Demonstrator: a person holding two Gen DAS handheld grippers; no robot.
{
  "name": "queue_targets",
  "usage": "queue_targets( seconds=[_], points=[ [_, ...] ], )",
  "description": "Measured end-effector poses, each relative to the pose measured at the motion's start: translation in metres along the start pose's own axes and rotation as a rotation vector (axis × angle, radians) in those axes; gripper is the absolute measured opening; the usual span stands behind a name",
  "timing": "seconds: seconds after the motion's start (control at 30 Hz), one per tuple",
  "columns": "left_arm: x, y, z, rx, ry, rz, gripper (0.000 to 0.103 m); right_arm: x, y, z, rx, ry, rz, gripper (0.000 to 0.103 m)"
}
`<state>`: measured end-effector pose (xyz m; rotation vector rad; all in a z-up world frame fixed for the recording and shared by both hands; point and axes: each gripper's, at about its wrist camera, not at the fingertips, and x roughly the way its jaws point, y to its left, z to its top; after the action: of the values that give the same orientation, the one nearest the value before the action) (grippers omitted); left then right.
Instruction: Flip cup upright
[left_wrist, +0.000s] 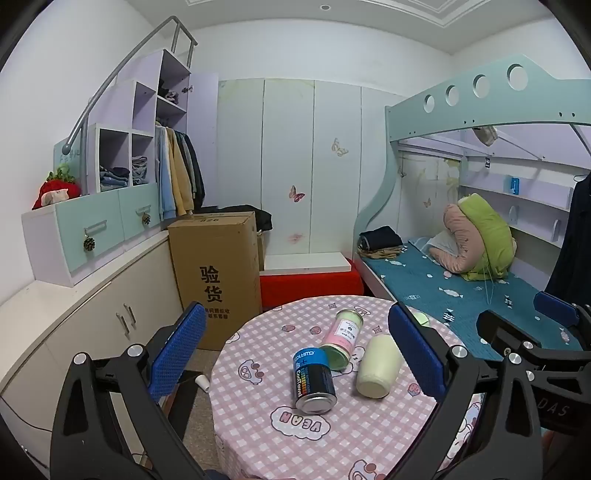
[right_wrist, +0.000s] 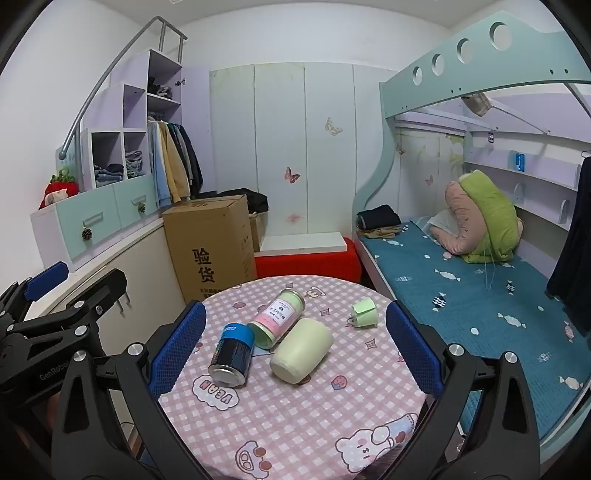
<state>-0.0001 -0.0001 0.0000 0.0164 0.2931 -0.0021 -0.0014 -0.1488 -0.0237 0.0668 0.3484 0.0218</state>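
Cup (right_wrist: 301, 350) on its side on checked table (right_wrist: 295, 424).
Left gripper (left_wrist: 306, 354) and right gripper (right_wrist: 295, 347) both spread wide, holding nothing.

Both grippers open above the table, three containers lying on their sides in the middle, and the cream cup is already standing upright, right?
Not quite: the cream cup lies on its side, base toward the camera, beside the blue can and pink-labelled jar. The right wrist view shows it. Both the left gripper and right gripper are open.
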Motion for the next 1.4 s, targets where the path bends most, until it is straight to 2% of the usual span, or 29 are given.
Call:
queue_targets(
  seconds=[1.4],
  points=[
    [0.0015, 0.0, -0.0021, 0.001, 0.004, 0.001, 0.095, 0.0074, 0.0036, -0.0062, 0.014, 0.006, 0.008, 0.098]
  ],
)
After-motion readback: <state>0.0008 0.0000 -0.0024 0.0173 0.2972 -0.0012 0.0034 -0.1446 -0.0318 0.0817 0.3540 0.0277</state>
